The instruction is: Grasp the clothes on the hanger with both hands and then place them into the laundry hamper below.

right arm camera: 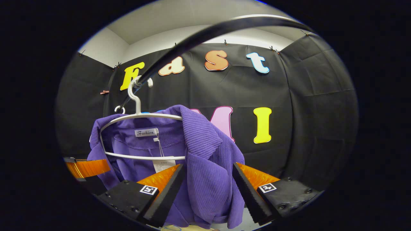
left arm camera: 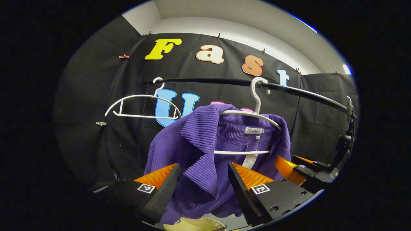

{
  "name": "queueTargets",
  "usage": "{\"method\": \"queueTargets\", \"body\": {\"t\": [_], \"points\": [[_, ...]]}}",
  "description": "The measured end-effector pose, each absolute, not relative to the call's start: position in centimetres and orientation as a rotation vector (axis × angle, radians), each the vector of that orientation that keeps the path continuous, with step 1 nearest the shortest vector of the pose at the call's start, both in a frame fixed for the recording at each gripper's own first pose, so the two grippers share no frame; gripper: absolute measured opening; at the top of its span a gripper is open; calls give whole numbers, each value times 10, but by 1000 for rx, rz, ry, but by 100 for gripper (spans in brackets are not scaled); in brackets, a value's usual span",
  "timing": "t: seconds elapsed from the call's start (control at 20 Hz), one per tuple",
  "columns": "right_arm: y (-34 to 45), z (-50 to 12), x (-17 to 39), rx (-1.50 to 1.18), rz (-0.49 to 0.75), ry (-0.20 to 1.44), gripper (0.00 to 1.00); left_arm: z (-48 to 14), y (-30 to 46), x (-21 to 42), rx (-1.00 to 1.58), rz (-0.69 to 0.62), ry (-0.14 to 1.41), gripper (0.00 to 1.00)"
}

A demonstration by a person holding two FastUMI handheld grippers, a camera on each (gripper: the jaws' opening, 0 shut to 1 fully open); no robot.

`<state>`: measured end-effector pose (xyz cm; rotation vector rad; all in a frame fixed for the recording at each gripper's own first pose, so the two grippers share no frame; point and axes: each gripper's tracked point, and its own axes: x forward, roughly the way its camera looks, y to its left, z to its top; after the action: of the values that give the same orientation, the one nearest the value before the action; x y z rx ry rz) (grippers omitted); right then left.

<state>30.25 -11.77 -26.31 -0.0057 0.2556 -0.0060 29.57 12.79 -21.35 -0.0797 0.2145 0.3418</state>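
Note:
A purple ribbed garment hangs on a white hanger from a black rail. In the left gripper view my left gripper stands open, with the garment's left lapel and front panel hanging between its fingers. The right gripper view has the same garment on its hanger, and my right gripper is open around the other front panel. Each view catches the other gripper at the garment's far side: the right gripper and the left gripper. Below the garment I see a pale rim of the hamper.
An empty white hanger hangs on the rail left of the garment. The rail curves overhead in the right gripper view. A black stand fitting holds the rail's right end. Black cloth walls close the booth behind.

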Motion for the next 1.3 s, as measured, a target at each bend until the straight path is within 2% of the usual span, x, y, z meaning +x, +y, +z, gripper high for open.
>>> {"method": "queueTargets", "body": {"t": [0.2,0.35,0.4,0.45,0.55,0.65,0.75,0.85,1.05,1.3], "points": [[-101,-284,313,43,65,295,100,-219,140,308,-79,404,192,93],[-94,-298,324,41,106,313,97,-223,151,315,-94,455,180,93],[-94,-303,330,42,109,316,92,-227,152,320,-103,458,186,93],[-94,-304,336,58,118,313,98,-230,154,324,-105,463,193,93],[-99,-305,347,82,117,300,95,-233,159,331,-93,468,199,87],[-106,-310,356,72,116,294,83,-239,164,341,-77,457,209,78],[-118,-315,370,53,115,299,56,-245,182,339,-63,505,231,46],[-127,-310,377,26,118,282,16,-247,186,341,-89,504,241,13],[-134,-305,367,37,187,280,19,-234,194,325,-112,544,227,12],[-166,-279,355,98,140,250,19,-189,202,298,23,596,161,12]]}}
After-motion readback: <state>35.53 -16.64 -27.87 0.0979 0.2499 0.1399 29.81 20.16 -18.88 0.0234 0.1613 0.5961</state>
